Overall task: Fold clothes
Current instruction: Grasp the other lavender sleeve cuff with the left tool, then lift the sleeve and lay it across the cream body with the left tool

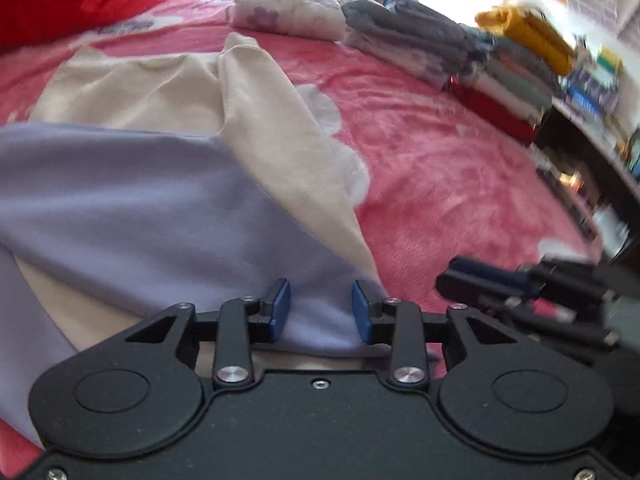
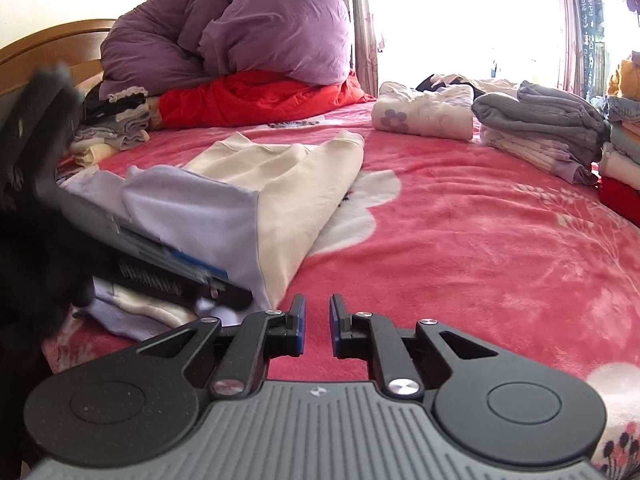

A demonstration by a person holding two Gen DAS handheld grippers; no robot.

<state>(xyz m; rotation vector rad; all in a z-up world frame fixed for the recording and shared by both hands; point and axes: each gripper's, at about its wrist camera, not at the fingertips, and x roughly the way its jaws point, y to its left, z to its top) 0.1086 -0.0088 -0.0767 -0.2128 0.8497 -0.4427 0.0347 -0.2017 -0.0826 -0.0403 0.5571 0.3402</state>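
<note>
A cream and lavender sweatshirt lies partly folded on the pink blanket. My left gripper is open, its blue pads either side of the lavender hem, over the cloth. The sweatshirt also shows in the right wrist view, with the left gripper's body over its near edge. My right gripper is open with a narrow gap and empty, low over the bare blanket just right of the sweatshirt. It shows in the left wrist view as a dark blurred shape.
Folded clothes are stacked along the far right: a white floral bundle, grey and lavender piles, a red piece. A purple duvet on a red quilt sits by the wooden headboard. Small folded items lie at left.
</note>
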